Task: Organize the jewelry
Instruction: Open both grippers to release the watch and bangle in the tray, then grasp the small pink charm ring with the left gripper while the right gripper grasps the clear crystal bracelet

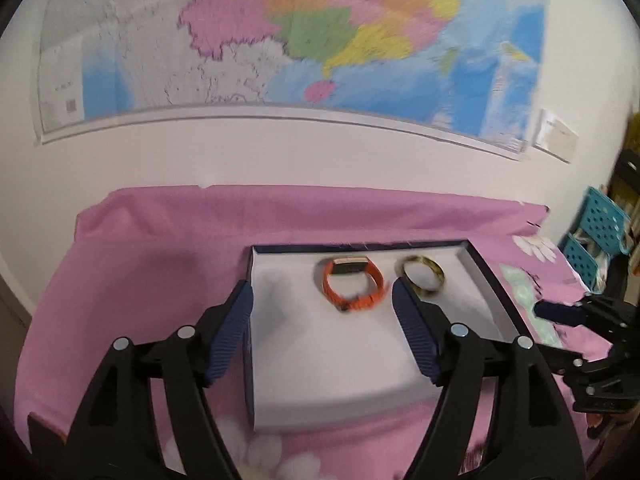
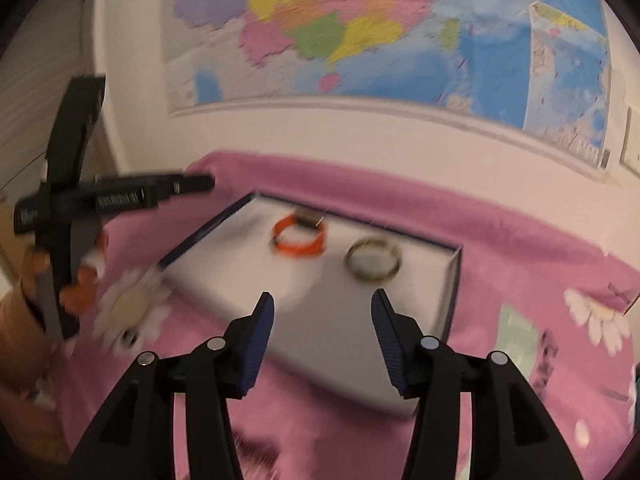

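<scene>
We see a shallow rectangular tray (image 1: 486,276) with dark blue walls and a smooth white lining, lying on a pink cloth (image 1: 152,256) printed with white daisies. Inside it, toward the far side, an orange band (image 1: 352,284) with a ribbed strap and a metal-edged face, probably a watch though the blur hides detail, lies just beside a glossy gold-and-dark bangle (image 1: 423,276); the two look apart.

Behind the cloth a pale wall carries a large, brightly coloured map (image 1: 304,36), and teal perforated baskets (image 1: 600,220) stand at the right edge.

Our left gripper (image 1: 322,300) hangs with its ribbed blue pads wide apart and nothing between them; the orange band lies just beyond its tips. Our right gripper (image 2: 322,308) is also parted and empty, with both pieces well ahead of its fingers.
</scene>
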Available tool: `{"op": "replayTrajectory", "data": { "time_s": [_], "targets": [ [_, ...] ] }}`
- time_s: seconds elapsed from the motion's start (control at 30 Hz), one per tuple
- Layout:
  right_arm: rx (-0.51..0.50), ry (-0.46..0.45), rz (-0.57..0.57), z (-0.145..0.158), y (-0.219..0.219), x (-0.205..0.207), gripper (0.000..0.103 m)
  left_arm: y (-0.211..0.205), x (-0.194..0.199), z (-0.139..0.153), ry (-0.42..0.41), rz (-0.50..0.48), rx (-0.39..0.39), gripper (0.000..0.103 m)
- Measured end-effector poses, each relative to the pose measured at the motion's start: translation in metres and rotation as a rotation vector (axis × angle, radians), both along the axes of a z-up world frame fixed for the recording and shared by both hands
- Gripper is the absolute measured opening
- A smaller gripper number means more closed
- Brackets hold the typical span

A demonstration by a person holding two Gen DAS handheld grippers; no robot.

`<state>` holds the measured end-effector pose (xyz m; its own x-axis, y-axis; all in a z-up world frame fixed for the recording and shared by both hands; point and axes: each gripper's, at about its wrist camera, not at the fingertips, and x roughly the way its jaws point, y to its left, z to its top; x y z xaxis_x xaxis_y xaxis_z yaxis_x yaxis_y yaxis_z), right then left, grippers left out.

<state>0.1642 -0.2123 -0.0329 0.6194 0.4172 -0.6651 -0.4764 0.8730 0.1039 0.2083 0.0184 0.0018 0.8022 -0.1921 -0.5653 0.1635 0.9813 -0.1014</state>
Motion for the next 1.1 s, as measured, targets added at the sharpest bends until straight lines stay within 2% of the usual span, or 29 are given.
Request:
{"op": "replayTrajectory", "data": {
  "time_s": [0.1, 0.27, 0.57, 0.73, 0.8, 0.97, 1.03, 1.1],
  "targets": [
    [-0.005, 0.05, 0.021, -0.016, 0.001, -0.022, 0.047, 0.001, -0.035, -0.004, -0.019, -0.038, 0.014, 0.072],
    [0.038, 0.119, -0.001, -0.037, -0.01, -0.04, 0.039, -0.006, -0.073, -0.021, -0.029, -0.077, 0.06, 0.073],
    [0.105, 0.177, -0.016, -0.052, -0.015, -0.059, 0.037, -0.015, -0.108, -0.046, -0.007, -0.113, 0.065, 0.073],
    [0.073, 0.175, -0.002, -0.056, -0.004, -0.073, 0.04, -0.021, -0.122, -0.057, 0.004, -0.132, 0.079, 0.077],
    [0.038, 0.171, 0.007, -0.059, 0.003, -0.076, 0.043, -0.022, -0.125, -0.061, 0.019, -0.137, 0.077, 0.077],
    [-0.041, 0.15, 0.011, -0.065, 0.017, -0.079, 0.044, -0.021, -0.129, -0.063, 0.025, -0.133, 0.079, 0.076],
    [-0.064, 0.138, 0.009, -0.065, 0.019, -0.08, 0.039, -0.02, -0.13, -0.064, 0.029, -0.133, 0.078, 0.077],
    [-0.069, 0.139, 0.004, -0.064, 0.017, -0.08, 0.027, -0.019, -0.132, -0.064, 0.029, -0.134, 0.08, 0.076]
  ]
}}
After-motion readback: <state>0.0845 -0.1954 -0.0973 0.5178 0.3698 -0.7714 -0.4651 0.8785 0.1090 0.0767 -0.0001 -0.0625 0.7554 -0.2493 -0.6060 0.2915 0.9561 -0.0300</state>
